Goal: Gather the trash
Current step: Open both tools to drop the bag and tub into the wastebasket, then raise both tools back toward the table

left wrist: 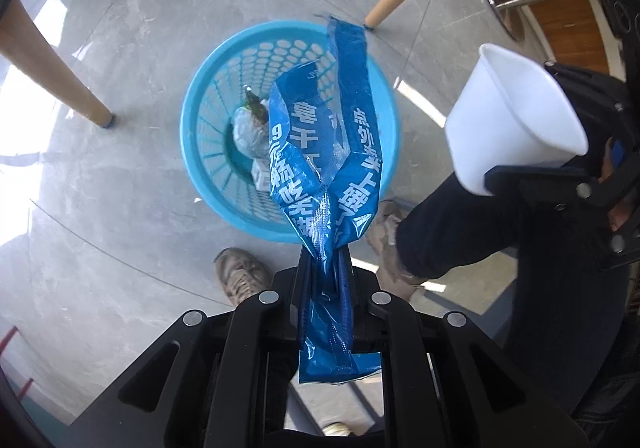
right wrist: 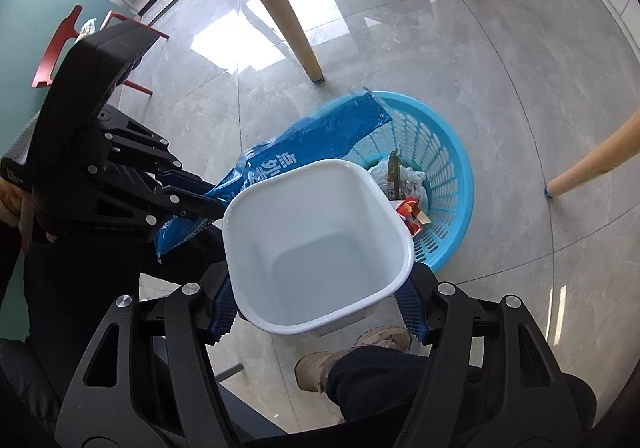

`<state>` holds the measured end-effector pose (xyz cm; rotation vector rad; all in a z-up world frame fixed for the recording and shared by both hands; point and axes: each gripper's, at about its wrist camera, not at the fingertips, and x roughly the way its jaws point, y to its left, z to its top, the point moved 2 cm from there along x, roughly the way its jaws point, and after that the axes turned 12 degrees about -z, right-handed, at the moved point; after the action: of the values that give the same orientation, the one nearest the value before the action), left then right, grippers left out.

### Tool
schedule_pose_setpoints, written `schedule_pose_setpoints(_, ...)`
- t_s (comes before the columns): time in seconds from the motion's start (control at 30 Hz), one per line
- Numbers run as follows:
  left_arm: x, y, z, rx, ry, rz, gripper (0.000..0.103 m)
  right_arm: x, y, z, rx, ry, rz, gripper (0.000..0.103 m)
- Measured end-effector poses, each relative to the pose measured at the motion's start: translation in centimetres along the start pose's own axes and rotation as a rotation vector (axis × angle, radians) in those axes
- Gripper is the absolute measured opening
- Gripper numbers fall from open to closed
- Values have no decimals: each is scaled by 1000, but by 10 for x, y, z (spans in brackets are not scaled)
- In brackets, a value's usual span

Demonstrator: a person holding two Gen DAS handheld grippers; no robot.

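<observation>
Clamping blue wrapper w/ left gripper, over basket

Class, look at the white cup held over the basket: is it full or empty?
Empty. The right wrist view looks straight into the white cup and shows only its bare white bottom, with nothing inside.

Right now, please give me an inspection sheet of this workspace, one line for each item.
Surface: glossy grey tile floor.
Job's things: blue wrapper and white cup, both held above the blue basket.
Clutter: trash already in the basket, including a bottle.
Grippers: left claw shut on the wrapper; right claw shut on the cup.
Cables: nothing seen.
Surroundings: wooden table legs, the person's shoes, a red chair.
</observation>
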<state>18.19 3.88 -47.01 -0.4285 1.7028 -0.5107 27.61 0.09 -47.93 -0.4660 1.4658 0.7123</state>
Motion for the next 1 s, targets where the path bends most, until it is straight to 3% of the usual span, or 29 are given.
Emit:
schedule_pose_setpoints(0.07,-1,1,1,8,-3,-16,18,4,-2,0,8,14,-5,63)
schedule_pose_setpoints(0.13,-1,5,2,22,2,9,44,9,-4,4,16,32,-12,63)
schedule_pose_setpoints(0.17,-1,5,3,29,2,24,51,12,-6,4,17,39,-10,64)
schedule_pose_setpoints(0.2,-2,5,3,32,-6,36,63,13,-7,4,19,43,-12,72)
schedule_pose_setpoints(0.23,-2,7,4,36,-13,32,73,12,-7,5,19,43,-25,86)
schedule_pose_setpoints(0.33,-6,6,4,52,-40,33,95,13,-7,7,14,42,-49,94)
schedule_pose_setpoints(0.67,-15,-1,1,62,-66,5,97,16,-5,7,47,93,-51,95)
schedule_pose_setpoints(1.0,-32,-14,-8,77,-112,14,97,1,-2,5,36,68,-48,95)
